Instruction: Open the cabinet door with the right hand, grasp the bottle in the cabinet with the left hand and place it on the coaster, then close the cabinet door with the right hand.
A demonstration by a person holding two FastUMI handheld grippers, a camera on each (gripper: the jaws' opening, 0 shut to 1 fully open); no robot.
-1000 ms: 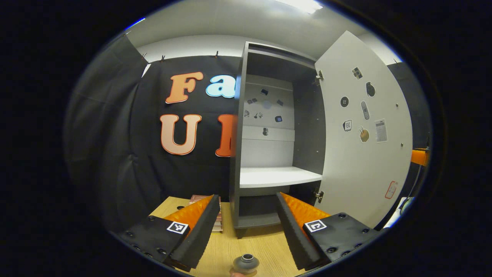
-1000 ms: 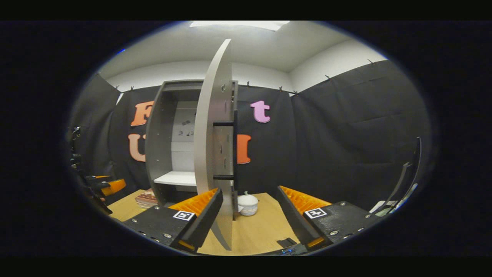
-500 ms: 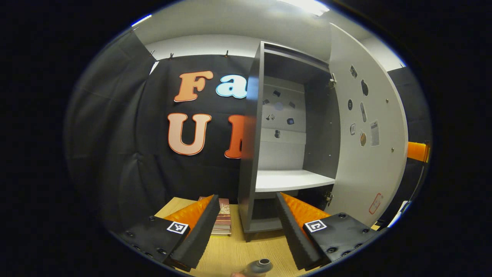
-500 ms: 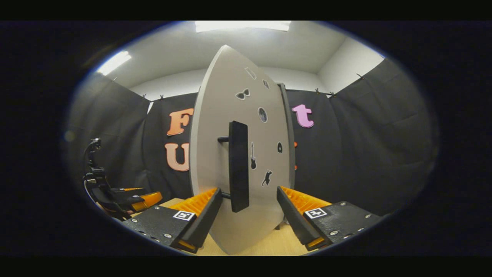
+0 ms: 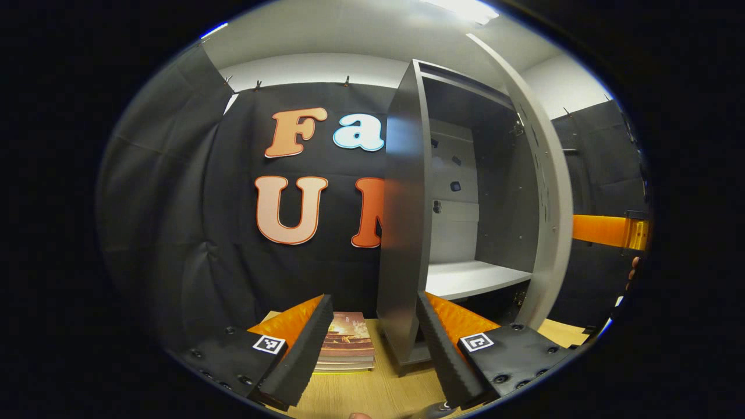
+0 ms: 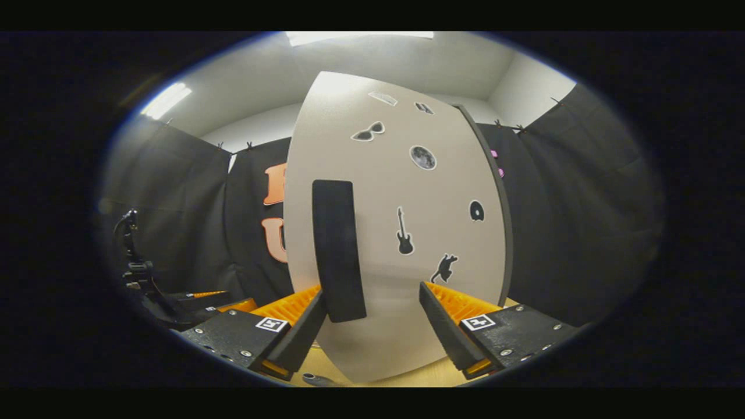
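The grey cabinet (image 5: 401, 233) stands on the wooden table, and its pale door (image 5: 544, 192) is swung partway across the opening. Its white shelf (image 5: 465, 278) is bare. My left gripper (image 5: 369, 349) is open, with nothing between its fingers, in front of the cabinet's left side. The dark bottle's top (image 5: 437, 411) peeks in at the lower edge of the left gripper view, and the bottle (image 6: 317, 379) lies low in the right gripper view. My right gripper (image 6: 372, 331) is open, close to the door's outer face (image 6: 407, 279). The black handle (image 6: 337, 250) hangs just above its left finger.
A stack of books (image 5: 347, 344) lies on the table (image 5: 361, 393) left of the cabinet. The other gripper (image 5: 605, 230) shows beyond the door's edge. In the right gripper view the left gripper (image 6: 192, 302) sits low at the left. Black cloth walls surround the booth.
The door has swung from wide open toward the cabinet, and my right gripper now faces its outer side. The left gripper view has turned left, so the bottle slid to its lower edge.
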